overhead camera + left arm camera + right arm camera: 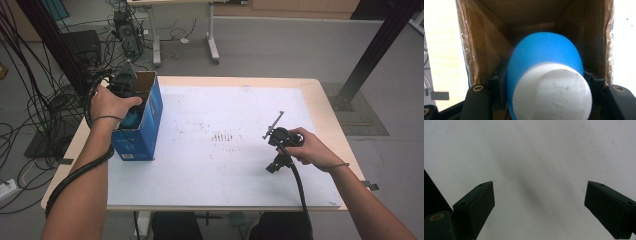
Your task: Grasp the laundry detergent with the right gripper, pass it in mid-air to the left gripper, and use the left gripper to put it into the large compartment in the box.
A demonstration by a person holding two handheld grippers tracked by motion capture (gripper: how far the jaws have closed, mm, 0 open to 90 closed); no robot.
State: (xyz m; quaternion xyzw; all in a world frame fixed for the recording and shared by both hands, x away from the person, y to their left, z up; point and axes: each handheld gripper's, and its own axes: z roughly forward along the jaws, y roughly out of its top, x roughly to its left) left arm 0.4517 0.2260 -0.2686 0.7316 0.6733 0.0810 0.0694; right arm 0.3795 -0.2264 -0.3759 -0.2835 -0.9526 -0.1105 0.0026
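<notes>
The left gripper [131,102] is clamping a blue-and-white bottle [546,82] inside the blue carton [145,131] at far left, probably needing release next, while the right gripper [539,207] is idling, jaws spread.

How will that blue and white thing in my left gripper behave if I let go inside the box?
The blue and white object looks smooth and rounded, so it may slip between the left gripper pads and roll once released. The cardboard box walls should contain it. The box stands tall and narrow, so a knock might tip it.
</notes>
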